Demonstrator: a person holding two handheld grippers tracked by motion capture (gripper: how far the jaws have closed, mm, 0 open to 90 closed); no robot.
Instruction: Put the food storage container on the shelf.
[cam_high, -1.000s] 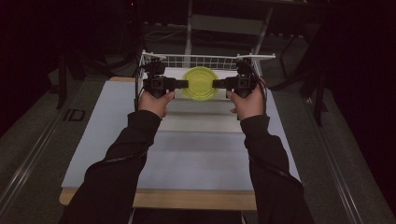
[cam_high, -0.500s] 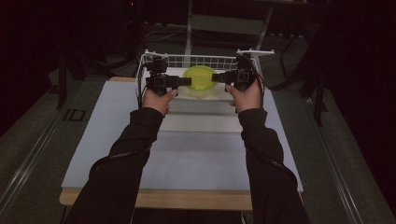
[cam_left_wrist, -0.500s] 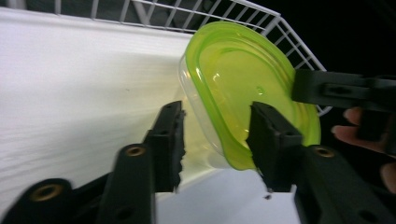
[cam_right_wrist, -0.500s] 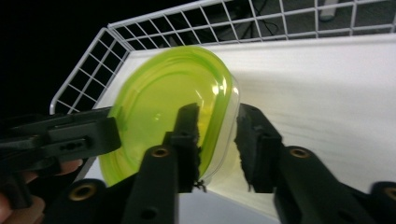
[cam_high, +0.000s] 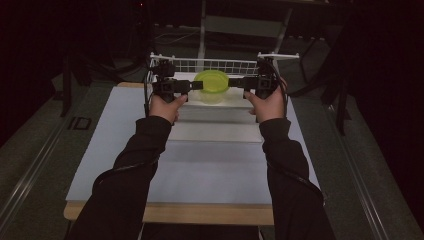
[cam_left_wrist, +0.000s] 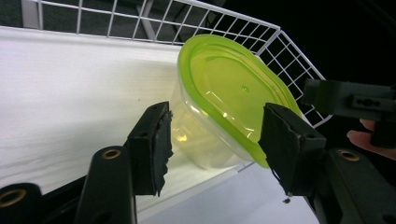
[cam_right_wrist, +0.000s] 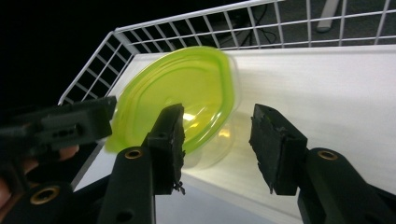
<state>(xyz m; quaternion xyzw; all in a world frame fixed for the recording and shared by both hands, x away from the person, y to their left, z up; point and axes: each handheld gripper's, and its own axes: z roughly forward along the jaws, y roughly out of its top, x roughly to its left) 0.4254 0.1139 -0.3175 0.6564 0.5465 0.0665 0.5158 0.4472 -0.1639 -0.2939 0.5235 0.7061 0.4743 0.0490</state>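
Inside the white wire basket (cam_high: 225, 65), the green-lidded clear container (cam_high: 212, 85) is sitting midway between the left gripper (cam_high: 199, 85) and right gripper (cam_high: 233, 83), both jaws having just been opening off its sides.

You have a white wire basket (cam_high: 222, 64) standing at the table's (cam_high: 125, 150) far edge, its mesh wall rising along the back. The pale tabletop ends in a wooden strip (cam_high: 210, 214) along the near edge.
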